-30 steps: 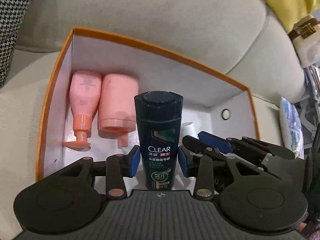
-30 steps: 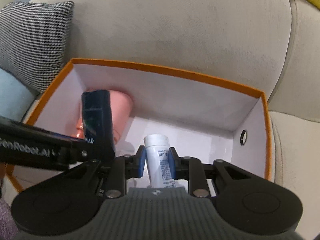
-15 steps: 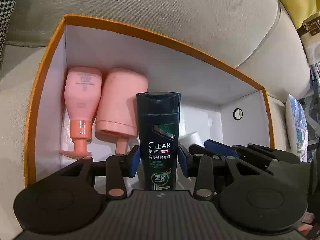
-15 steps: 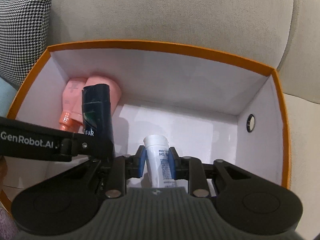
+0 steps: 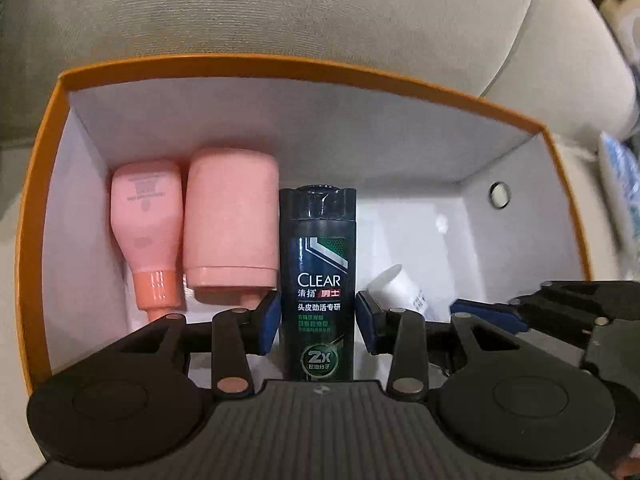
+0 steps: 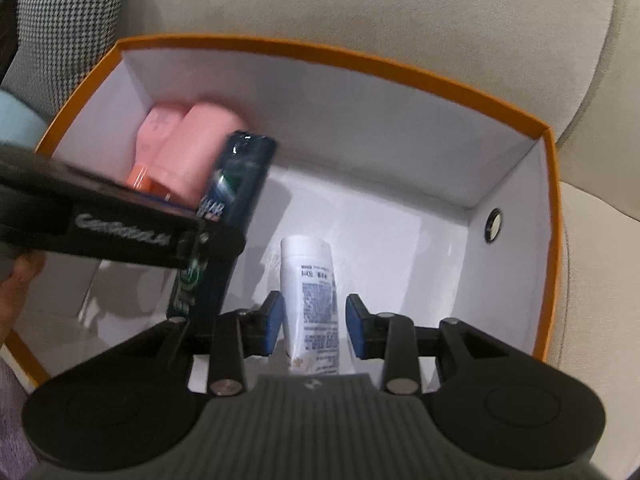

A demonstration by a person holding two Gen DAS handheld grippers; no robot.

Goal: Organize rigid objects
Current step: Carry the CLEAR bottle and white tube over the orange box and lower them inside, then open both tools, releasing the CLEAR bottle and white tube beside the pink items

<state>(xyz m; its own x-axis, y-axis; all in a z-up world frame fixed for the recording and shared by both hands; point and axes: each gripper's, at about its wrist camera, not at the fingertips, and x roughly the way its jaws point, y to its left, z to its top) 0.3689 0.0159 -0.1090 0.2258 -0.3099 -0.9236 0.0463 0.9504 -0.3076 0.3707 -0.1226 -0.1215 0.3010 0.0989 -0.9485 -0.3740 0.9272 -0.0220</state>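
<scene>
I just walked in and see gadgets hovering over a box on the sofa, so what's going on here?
A person is packing toiletries into an orange-rimmed box with two handheld grippers. The left gripper holds a dark CLEAR shampoo bottle beside two pink bottles lying in the box. The right gripper has just been opening its jaws; the white bottle sits between them, with gaps to both pads.

Box (image 5: 256, 66) sits on sofa seat, backrest cushion (image 5: 320, 12) behind it, patterned pillow (image 6: 68, 16) at upper left of right wrist frame. Inside box, left part: two pump bottles (image 5: 188, 232) lie side by side, touching, bases toward far wall. Shampoo bottle (image 5: 318, 280) just right of them, between left tongs (image 5: 318, 316). White tube (image 6: 314, 296) right of shampoo bottle, between right tongs (image 6: 314, 324), pads apart from it.
</scene>
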